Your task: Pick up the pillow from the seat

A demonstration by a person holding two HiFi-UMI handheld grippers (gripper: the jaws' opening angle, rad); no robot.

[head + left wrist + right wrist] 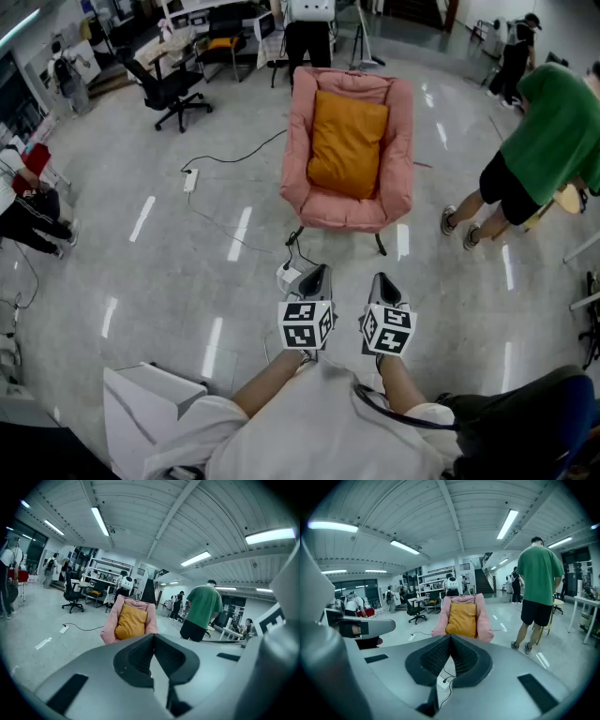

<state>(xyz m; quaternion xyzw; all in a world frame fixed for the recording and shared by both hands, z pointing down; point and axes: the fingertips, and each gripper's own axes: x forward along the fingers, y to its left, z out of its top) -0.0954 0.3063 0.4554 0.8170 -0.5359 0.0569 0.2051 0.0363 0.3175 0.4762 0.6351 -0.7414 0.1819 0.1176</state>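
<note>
A large open workshop with a pale, glossy floor (169, 272) spreads out under strip lights, with desks and shelving along the far side. Near the middle of the floor stands a padded pink seat (399, 141) on thin dark legs. The pillow (347, 141), mustard orange, leans upright against the backrest with its lower edge down on the cushion, framed on both sides by the seat's puffy arms.

The left tool (316, 273) and right tool (382, 279) are held side by side close to the wearer's body, both aimed toward the seat and tipped slightly downward, well apart from the pillow. Each tool's jaws are pressed together with nothing between them. In the left gripper view the closed tips (153, 637) sit below the pillow (131, 621); the right gripper view shows the same, with shut jaws (451, 637) under the pillow (462, 618).

A white power block (289, 277) with a cable lies on the floor just beside the left tool's tip. A second power strip (189, 179) lies to the left of the seat, and a black office chair (172, 86) stands beyond it. To the right of the seat a person in a green shirt (553, 122) and dark shorts bends forward.
</note>
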